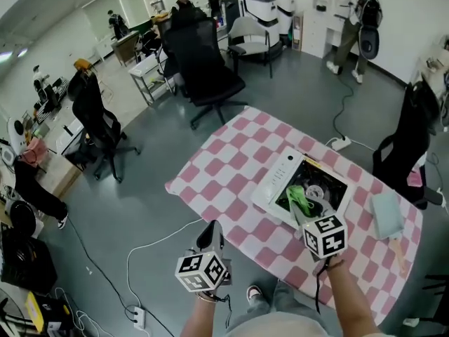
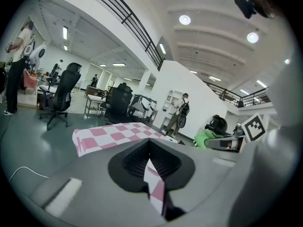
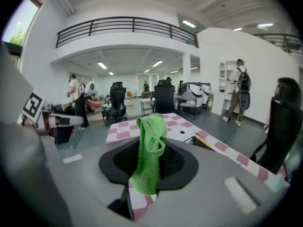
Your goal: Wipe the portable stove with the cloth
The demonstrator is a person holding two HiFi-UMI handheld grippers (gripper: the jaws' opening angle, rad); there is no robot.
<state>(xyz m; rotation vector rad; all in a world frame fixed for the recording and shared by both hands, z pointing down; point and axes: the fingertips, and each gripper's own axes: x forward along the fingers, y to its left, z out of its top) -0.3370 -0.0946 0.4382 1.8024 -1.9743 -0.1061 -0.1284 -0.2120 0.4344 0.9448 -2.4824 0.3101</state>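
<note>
The white portable stove (image 1: 284, 181) lies on the pink-and-white checked table (image 1: 231, 160), its black burner well facing up. My right gripper (image 1: 304, 208) hangs over that well, shut on a green cloth (image 1: 300, 196). In the right gripper view the cloth (image 3: 150, 143) stands up out of the closed jaws, with the stove (image 3: 183, 134) beyond it. My left gripper (image 1: 210, 236) is held off the table's near-left edge, shut, with nothing between its jaws. The left gripper view shows only a thin slit between its pads (image 2: 163, 162).
A pale blue-grey pad (image 1: 387, 215) and a wooden-handled tool (image 1: 398, 248) lie at the table's right end. Black office chairs (image 1: 203, 65) stand around, one (image 1: 405, 149) close to the right end. Cables and a power strip (image 1: 342, 143) lie on the floor.
</note>
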